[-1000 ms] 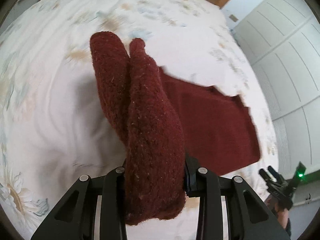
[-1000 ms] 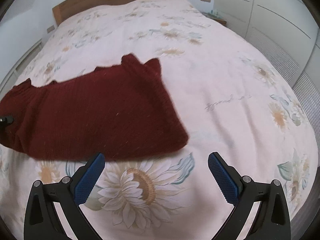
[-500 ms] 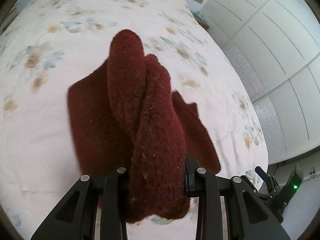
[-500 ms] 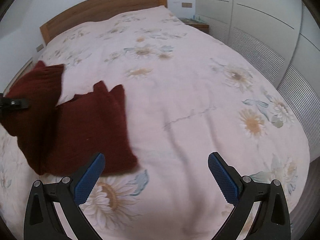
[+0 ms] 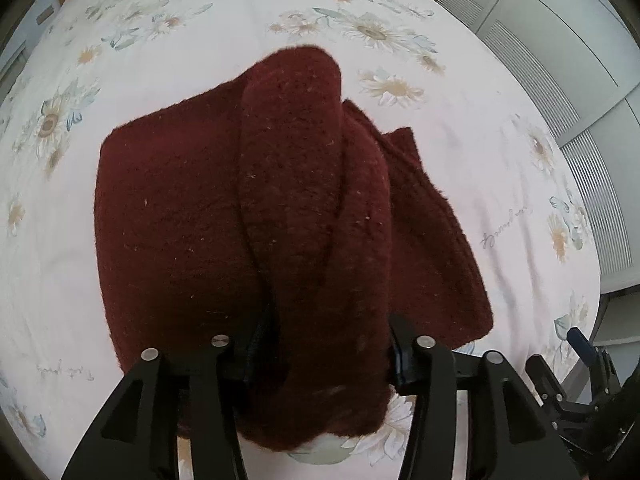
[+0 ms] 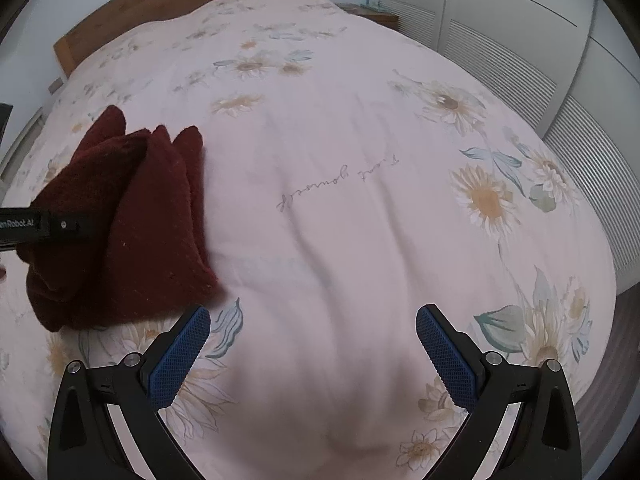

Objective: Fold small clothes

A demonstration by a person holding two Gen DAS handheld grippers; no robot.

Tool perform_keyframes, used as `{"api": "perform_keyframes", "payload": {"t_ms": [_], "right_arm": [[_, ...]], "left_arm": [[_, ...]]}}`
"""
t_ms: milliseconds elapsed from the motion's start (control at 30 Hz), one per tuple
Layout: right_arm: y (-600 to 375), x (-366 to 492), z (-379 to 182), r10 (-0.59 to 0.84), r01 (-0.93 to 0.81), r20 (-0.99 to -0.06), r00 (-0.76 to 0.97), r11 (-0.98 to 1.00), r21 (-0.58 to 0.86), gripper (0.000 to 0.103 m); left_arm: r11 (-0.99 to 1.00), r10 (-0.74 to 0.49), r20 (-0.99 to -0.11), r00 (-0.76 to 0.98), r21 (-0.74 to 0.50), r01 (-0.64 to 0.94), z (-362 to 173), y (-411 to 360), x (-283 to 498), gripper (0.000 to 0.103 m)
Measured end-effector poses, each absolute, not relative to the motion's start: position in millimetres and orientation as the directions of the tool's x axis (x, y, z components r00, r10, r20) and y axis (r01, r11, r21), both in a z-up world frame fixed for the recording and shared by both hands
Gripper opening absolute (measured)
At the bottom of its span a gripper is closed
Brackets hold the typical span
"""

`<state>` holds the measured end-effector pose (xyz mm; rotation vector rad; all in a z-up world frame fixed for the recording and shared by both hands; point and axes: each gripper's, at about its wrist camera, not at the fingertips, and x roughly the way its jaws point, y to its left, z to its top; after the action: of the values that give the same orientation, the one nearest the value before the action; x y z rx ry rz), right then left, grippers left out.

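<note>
one knit (image 5: pixel 180 216), maroon, mid-fold on bed (image 6: pixel 360 200).
left gripper (image 5: pixel 320 344) pinches a doubled edge, carried over the lower layers; right gripper (image 6: pixel 312 344) wide, holding nothing. next, likely: lay edge flush, let go, smooth.

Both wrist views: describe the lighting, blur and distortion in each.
Left wrist view: soft even daylight, strong fisheye bending; the dark red knitted garment, clamped in the left gripper, fills the middle, its upper edge slightly blurred. Right wrist view: dim pinkish cast on the floral bedspread, a soft shadow in front of the open right gripper, curved wardrobe doors.
</note>
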<state>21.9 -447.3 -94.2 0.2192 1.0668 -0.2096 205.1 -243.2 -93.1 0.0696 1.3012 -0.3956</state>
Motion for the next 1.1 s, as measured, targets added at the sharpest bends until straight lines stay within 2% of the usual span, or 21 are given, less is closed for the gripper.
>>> {"api": "perform_keyframes", "payload": {"t_ms": [67,133,200,367,400,433,567,867,933,1000,1100], "right_arm": [[-447,22,-94,-0.064,0.276,-0.881,0.469,0.958,0.078,0.103],[-446,21,-92,-0.054,0.269,-0.878,0.475,0.959,0.087,0.103],[-445,21,-91,-0.049,0.262,-0.877,0.478,0.961,0.088,0.103],[-436,23,-83,-0.016,0.224,-0.872,0.49,0.969,0.107,0.103],[-434,25,-81,-0.005,0.21,-0.871,0.491,0.971,0.113,0.103],[-429,28,-77,0.008,0.188,-0.871,0.492,0.976,0.115,0.103],[-411,40,-59,0.028,0.122,-0.864,0.503,0.987,0.103,0.103],[-348,105,-4,0.071,-0.059,-0.854,0.515,0.997,0.047,0.102],[-331,126,3,0.116,-0.102,-0.85,0.514,0.992,0.073,0.1],[-319,144,4,0.149,-0.119,-0.859,0.491,0.988,0.103,0.094],[-299,172,-7,0.184,-0.139,-0.888,0.422,0.981,0.137,0.092]], "left_arm": [[0.931,-0.266,-0.94,0.216,-0.192,0.31,-87,-243,206,0.054],[0.926,-0.295,-0.933,0.206,-0.226,0.303,-78,-243,209,0.082],[0.917,-0.33,-0.921,0.208,-0.26,0.304,-66,-239,208,0.093],[0.9,-0.386,-0.896,0.22,-0.314,0.301,-36,-224,205,0.095],[0.898,-0.391,-0.892,0.226,-0.317,0.305,-32,-219,205,0.098],[0.899,-0.392,-0.889,0.239,-0.313,0.307,-27,-214,204,0.102],[0.92,-0.354,-0.889,0.292,-0.276,0.277,-15,-177,201,0.102],[0.98,-0.188,-0.922,0.338,-0.152,0.13,-42,-79,189,0.102],[0.983,-0.174,-0.927,0.333,-0.143,0.116,-50,-64,182,0.102],[0.984,-0.171,-0.929,0.327,-0.142,0.112,-58,-55,175,0.102],[0.983,-0.178,-0.929,0.323,-0.152,0.104,-65,-46,166,0.102]]}}
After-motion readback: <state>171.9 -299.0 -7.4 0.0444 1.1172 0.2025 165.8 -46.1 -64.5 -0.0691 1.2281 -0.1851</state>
